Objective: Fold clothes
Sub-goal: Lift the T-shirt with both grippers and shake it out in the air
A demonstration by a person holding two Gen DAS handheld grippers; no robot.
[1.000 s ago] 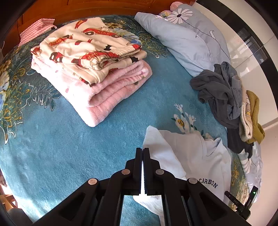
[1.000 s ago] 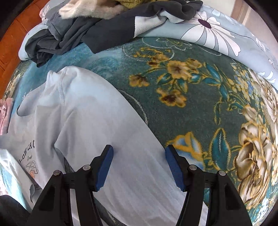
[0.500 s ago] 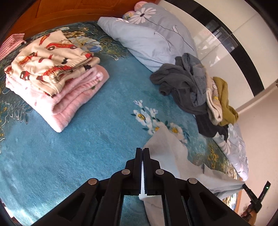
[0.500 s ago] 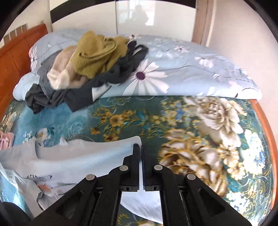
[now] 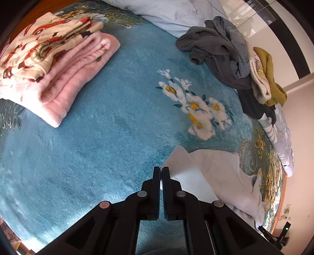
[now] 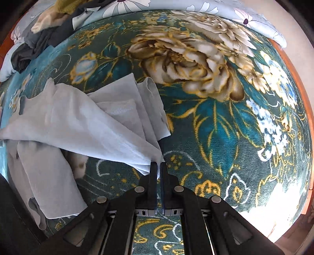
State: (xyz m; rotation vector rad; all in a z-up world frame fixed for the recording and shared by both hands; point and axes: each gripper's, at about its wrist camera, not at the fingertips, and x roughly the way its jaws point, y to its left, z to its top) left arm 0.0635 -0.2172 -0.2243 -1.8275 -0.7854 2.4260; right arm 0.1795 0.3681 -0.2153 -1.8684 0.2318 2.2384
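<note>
A pale grey-blue t-shirt (image 5: 219, 176) lies partly lifted on the teal flowered bedspread (image 5: 102, 141). My left gripper (image 5: 161, 169) is shut on one edge of it, the cloth rising to the pinch from the right. In the right wrist view the same t-shirt (image 6: 82, 125) fans out in folds to the left, and my right gripper (image 6: 158, 165) is shut on a gathered corner of it. The shirt's printed front is hidden.
A folded stack, pink garment (image 5: 64, 82) under a cream car-print one (image 5: 39, 43), sits at the back left. A heap of unfolded grey, cream and mustard clothes (image 5: 237, 64) lies at the back right beside a pale blue pillow (image 5: 168, 13). The bed's wooden edge (image 6: 306, 125) runs along the right.
One second ago my right gripper was open over the flat shirt; it has since shut on the shirt's edge. Both grippers have lifted and dragged the shirt, which is now bunched in folds.
</note>
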